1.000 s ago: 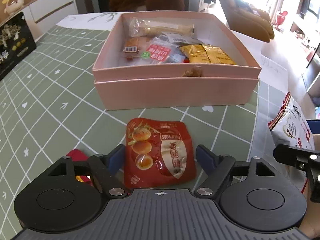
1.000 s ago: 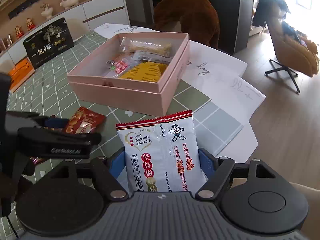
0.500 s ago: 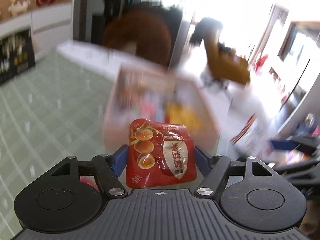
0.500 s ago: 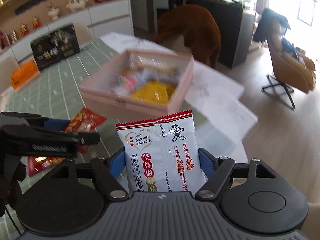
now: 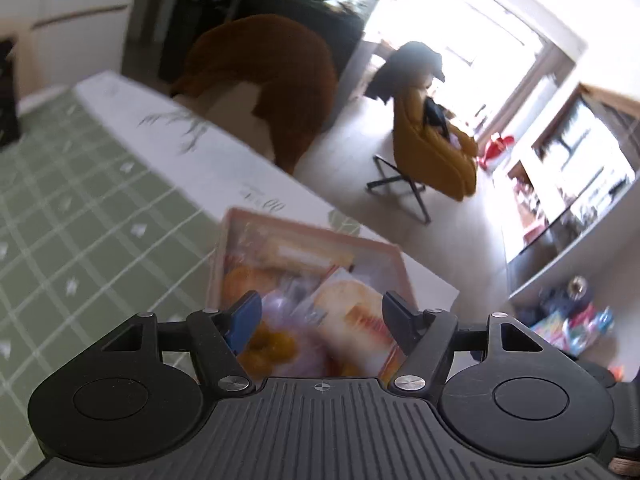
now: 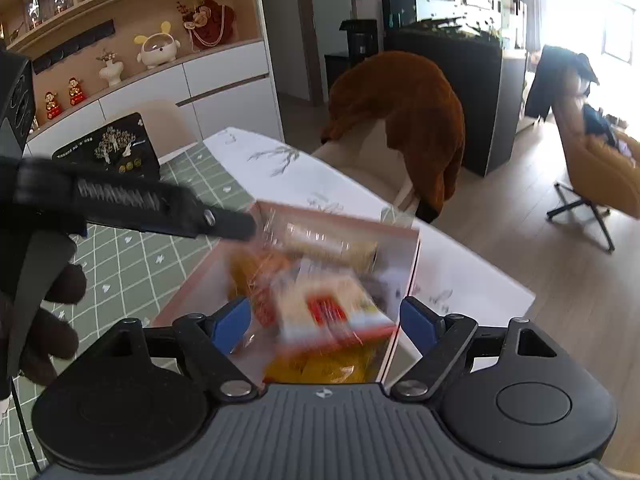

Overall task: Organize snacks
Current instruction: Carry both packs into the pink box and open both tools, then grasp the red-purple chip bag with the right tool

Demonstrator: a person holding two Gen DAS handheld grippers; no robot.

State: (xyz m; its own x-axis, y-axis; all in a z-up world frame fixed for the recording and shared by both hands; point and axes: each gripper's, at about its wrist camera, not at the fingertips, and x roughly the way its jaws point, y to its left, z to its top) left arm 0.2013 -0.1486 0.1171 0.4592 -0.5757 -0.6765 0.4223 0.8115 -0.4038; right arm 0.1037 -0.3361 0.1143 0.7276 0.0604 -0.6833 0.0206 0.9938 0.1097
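Note:
The pink box [image 5: 312, 232] lies right under both grippers, full of blurred snack packs. My left gripper [image 5: 320, 316] hangs over its near half. Its jaws are closing with nothing pressed between the pads, and the red pouch does not show between them. My right gripper [image 6: 326, 320] is over the box [image 6: 412, 272] too, jaws opening. A white pack with a red stripe [image 6: 328, 312] lies blurred and loose below its fingers, on the box's contents. One black finger of the left gripper [image 6: 168, 208] reaches over the box's left rim.
The green checked tablecloth [image 5: 80, 208] runs to the left, with white paper sheets [image 6: 288, 168] behind and to the right of the box. A brown-draped chair [image 6: 400, 120] stands past the table's far edge. A black gift box [image 6: 112, 148] sits far left. A gloved hand [image 6: 52, 300] holds the left gripper.
Both grippers rose and swung forward from the table to above the pink box. The red pouch left the left gripper's fingers. The white pack dropped out of the right gripper's grip.

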